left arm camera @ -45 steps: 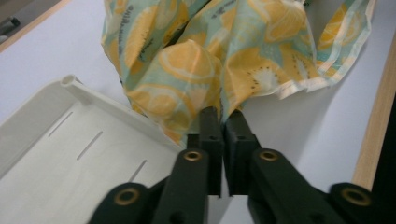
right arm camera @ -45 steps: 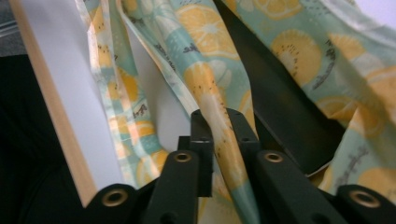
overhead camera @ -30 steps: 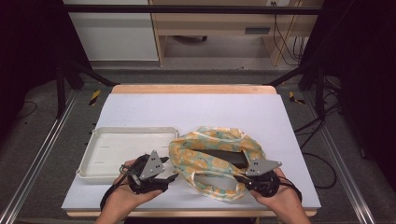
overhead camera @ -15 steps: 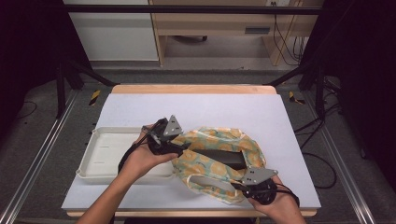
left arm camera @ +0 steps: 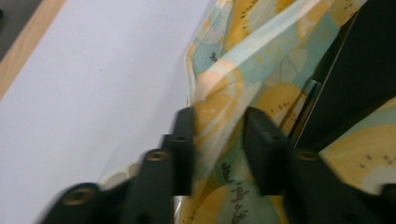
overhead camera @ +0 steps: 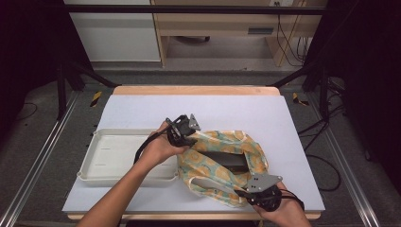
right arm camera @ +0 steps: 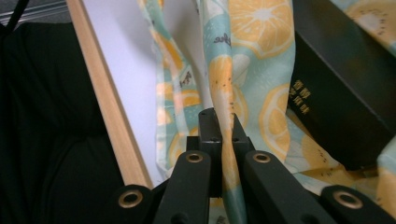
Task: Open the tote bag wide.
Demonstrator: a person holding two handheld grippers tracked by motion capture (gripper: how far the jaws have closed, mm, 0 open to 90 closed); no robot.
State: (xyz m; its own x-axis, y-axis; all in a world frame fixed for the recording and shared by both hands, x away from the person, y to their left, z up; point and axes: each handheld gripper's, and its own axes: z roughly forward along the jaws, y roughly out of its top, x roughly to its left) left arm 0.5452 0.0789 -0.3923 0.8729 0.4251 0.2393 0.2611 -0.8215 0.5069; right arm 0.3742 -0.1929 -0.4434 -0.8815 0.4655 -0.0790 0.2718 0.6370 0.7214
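Fingers [left arm camera: 186, 140] of left gripper [overhead camera: 182, 135] just closing over far left rim of fruit-print cloth bag [overhead camera: 213, 158], fabric fold between them, pads not yet pressed on it. Fingers [right arm camera: 208, 126] of right gripper [overhead camera: 248, 191] pressed together, pinching bag's strap at near right edge. Bag spread mid-surface on white surface [overhead camera: 142, 109], mouth open between both grippers, black box [overhead camera: 229, 161] inside. Cream tray [overhead camera: 94, 163] just left of bag.
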